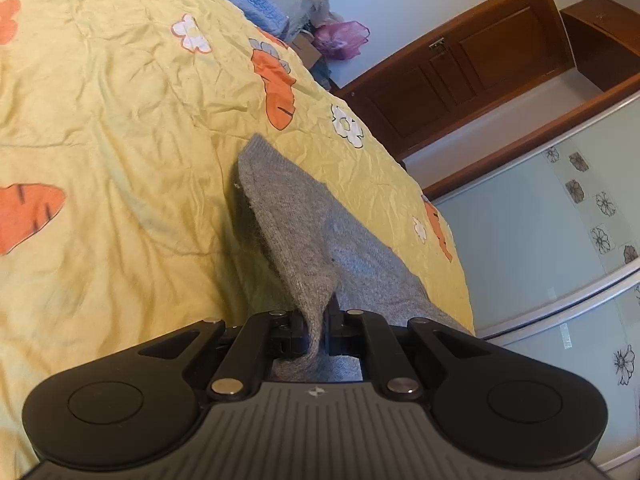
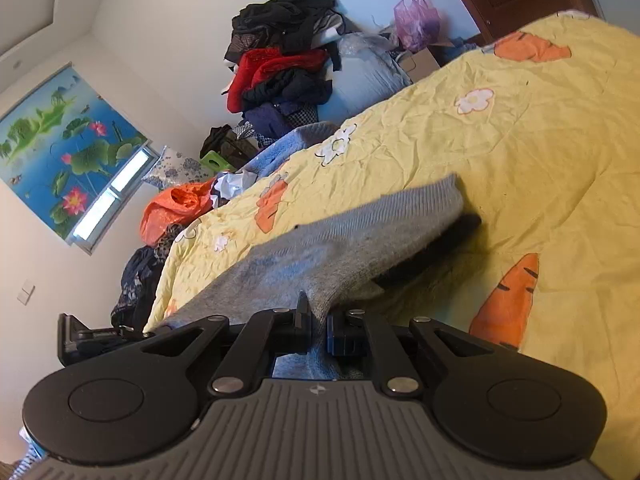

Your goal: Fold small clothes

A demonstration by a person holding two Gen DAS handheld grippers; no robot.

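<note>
A grey knitted garment [image 1: 296, 224] hangs lifted above the yellow bed cover [image 1: 112, 112] with carrot and flower prints. My left gripper [image 1: 316, 332] is shut on one pinched edge of it; the cloth runs forward and down from the jaws. In the right wrist view my right gripper [image 2: 318, 328] is shut on another edge of the same grey garment [image 2: 352, 240], whose ribbed hem points away over the bed cover [image 2: 540, 140]. The left gripper's body [image 2: 92, 336] shows at the left of that view.
A pile of dark and red clothes [image 2: 284, 52] and an orange bag [image 2: 176, 208] sit beyond the bed's far side. A blue blanket [image 1: 248, 4] lies at the bed's head. A brown wooden door [image 1: 480, 68] and wardrobe panels [image 1: 540, 240] stand beside the bed.
</note>
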